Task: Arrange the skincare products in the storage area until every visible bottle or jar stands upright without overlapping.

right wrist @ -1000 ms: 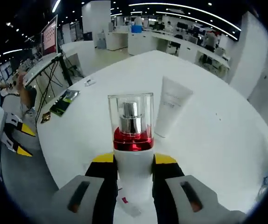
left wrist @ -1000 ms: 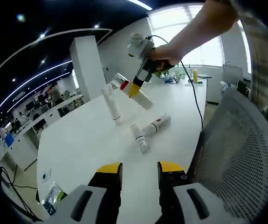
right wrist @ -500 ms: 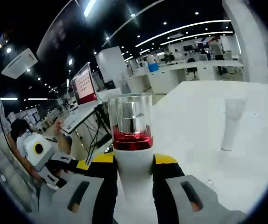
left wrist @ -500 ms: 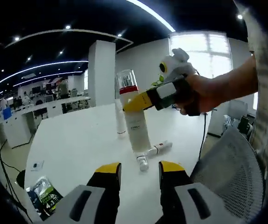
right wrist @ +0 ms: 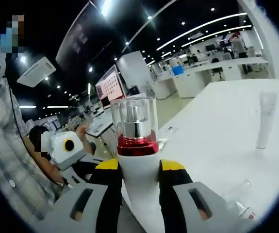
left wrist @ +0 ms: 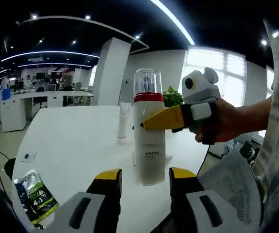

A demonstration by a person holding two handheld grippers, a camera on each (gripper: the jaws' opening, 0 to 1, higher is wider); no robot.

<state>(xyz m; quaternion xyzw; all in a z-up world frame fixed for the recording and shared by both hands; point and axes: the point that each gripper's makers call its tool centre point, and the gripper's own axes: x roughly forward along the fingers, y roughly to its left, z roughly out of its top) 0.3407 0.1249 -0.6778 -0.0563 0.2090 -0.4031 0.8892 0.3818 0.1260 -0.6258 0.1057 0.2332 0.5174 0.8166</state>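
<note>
The tall white bottle with red collar and clear cap (left wrist: 149,136) is held upright on the white bench (left wrist: 71,141) by the right tool (right wrist: 140,167); its label print is illegible. The left tool (left wrist: 143,175) is seen open, and "4.1" is read on a green sachet (left wrist: 32,196)

The right gripper (right wrist: 140,174) has both jaws pressed against a white pump bottle (right wrist: 139,165) at 6 o'clock, while the left gripper (left wrist: 141,182) rises from 6 o'clock, jaws parted and holding nothing.
</note>
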